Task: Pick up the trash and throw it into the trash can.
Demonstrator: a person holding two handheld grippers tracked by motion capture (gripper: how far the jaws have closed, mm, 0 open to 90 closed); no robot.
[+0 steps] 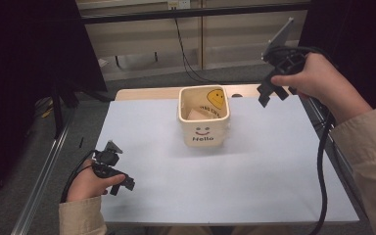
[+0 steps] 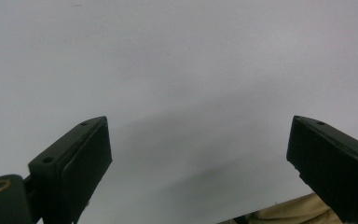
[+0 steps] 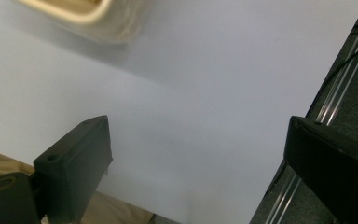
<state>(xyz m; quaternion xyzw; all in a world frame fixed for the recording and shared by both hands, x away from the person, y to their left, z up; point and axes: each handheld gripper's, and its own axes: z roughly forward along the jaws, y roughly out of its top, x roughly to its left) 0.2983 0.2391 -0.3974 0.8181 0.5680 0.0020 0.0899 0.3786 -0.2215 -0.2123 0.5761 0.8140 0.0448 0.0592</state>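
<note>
Seemingly ceramic, the squarish cream cup (image 1: 203, 120) stands on matte sheet (image 1: 254, 171).

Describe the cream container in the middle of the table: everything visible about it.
The cream container is a squarish, open-topped cup with rounded corners, glossy like ceramic or plastic. Its front bears a red smile, two dot eyes and the word "Hello"; the inner back wall shows a yellow smiley face with small dark lettering below. Something pale lies inside, too unclear to name. It stands upright on the white table surface, and neither gripper touches it.
</note>
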